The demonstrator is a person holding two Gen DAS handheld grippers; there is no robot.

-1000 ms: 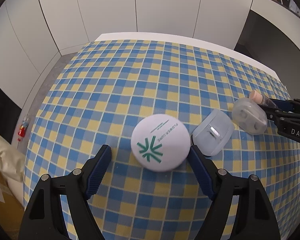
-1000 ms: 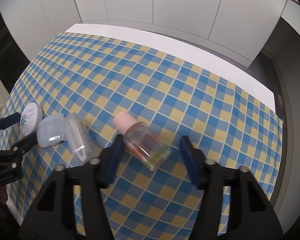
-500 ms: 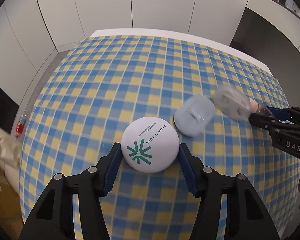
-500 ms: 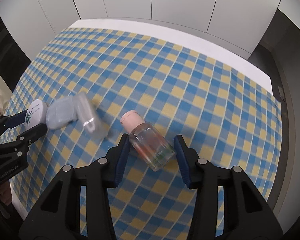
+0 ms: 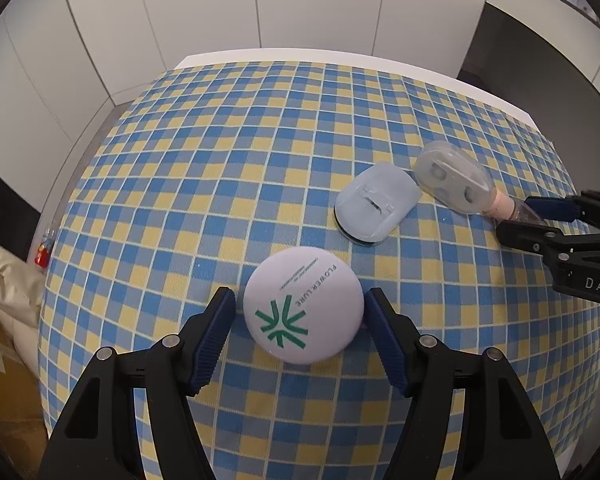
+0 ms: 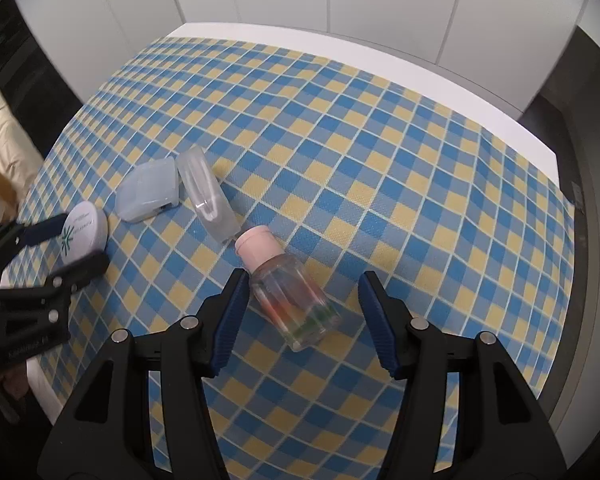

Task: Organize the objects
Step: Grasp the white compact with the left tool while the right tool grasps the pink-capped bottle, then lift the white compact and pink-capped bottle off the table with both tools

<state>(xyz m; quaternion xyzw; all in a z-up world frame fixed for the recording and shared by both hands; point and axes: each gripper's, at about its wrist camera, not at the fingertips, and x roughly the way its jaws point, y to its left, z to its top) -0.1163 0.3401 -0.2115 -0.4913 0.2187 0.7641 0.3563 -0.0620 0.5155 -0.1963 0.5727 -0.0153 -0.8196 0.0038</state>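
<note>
A round white compact (image 5: 302, 304) with a green logo sits between the fingers of my left gripper (image 5: 298, 312); the pads are close to it, with a small gap on the left. It also shows in the right wrist view (image 6: 85, 232). A clear bottle with a pink cap (image 6: 288, 286) lies on the checked cloth between the open fingers of my right gripper (image 6: 300, 300), touching neither pad clearly. A pale blue case (image 5: 376, 202) and a clear oval case (image 5: 452, 184) lie side by side beyond.
The blue and yellow checked cloth (image 5: 240, 152) covers the table, with a white table edge (image 6: 380, 46) at the back. White cabinet doors stand behind. A cream cushion (image 5: 4, 280) and a cardboard box lie off the left edge.
My left gripper closed in around the white compact. My right gripper closed toward the bottle, then opened wider. The two plastic cases shifted away across the cloth.
</note>
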